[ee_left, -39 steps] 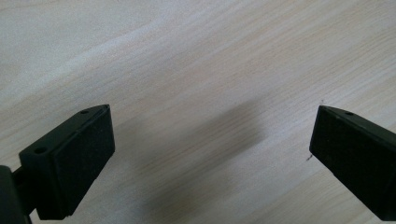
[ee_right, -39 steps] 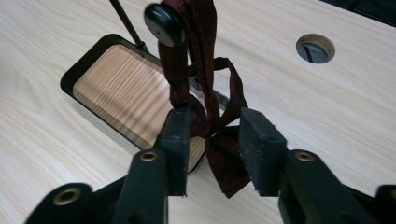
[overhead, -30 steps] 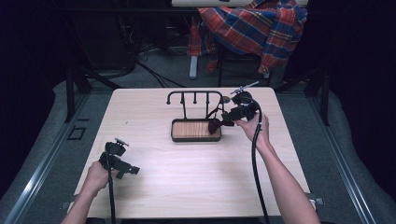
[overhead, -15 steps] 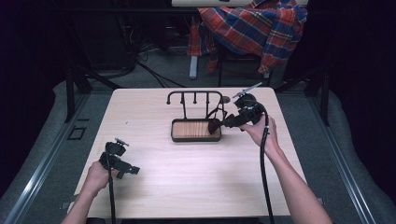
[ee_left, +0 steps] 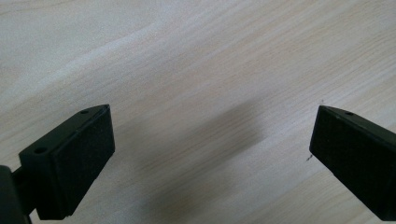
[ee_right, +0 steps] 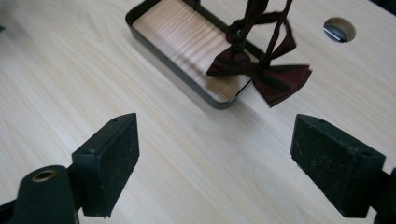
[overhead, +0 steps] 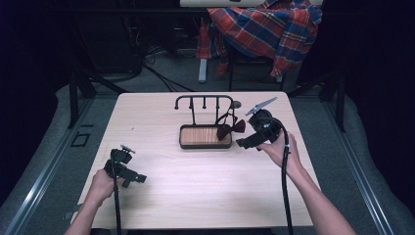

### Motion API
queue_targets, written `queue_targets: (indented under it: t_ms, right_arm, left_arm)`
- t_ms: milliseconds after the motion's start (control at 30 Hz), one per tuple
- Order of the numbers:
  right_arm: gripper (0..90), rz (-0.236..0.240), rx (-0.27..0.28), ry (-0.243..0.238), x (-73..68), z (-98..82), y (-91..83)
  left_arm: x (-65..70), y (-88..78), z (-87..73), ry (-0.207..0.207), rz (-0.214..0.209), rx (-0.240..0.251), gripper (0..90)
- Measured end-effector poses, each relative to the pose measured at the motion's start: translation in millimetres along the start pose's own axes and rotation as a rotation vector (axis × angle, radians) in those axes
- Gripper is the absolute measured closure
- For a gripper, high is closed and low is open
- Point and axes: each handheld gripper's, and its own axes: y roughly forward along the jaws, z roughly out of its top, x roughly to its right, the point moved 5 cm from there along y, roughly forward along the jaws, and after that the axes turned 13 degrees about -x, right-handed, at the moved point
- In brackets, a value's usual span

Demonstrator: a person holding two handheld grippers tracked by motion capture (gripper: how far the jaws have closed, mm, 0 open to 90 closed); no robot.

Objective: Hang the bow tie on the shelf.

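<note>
The bow tie (ee_right: 259, 70) is being seen hanging from the rack (overhead: 203, 101), at twelve o'clock of the right gripper (ee_right: 215, 172), untouched; jaws, just opened, are being held spread and empty.

- My right gripper (ee_right: 215, 172) has just been opening its jaws; they stand wide with bare table (ee_right: 70, 79) between them.
- Ahead of the jaws, a dark red bow tie (ee_right: 261, 70) hangs by its strap.
- It overlaps the near corner of the black-rimmed wooden tray (ee_right: 187, 42).
- Beyond it, right: a round hole (ee_right: 339, 29) in the tabletop.
</note>
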Motion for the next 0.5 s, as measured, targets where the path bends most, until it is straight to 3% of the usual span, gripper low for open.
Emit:
queue_targets:
  t_ms: [500]
  right_arm:
    - [14.8, 0.026, -0.090, -0.030, -18.6, -56.5, 23.3]
  left_arm:
    - [0.4, 0.9, 0.1, 0.004, 0.005, -0.007, 0.1]
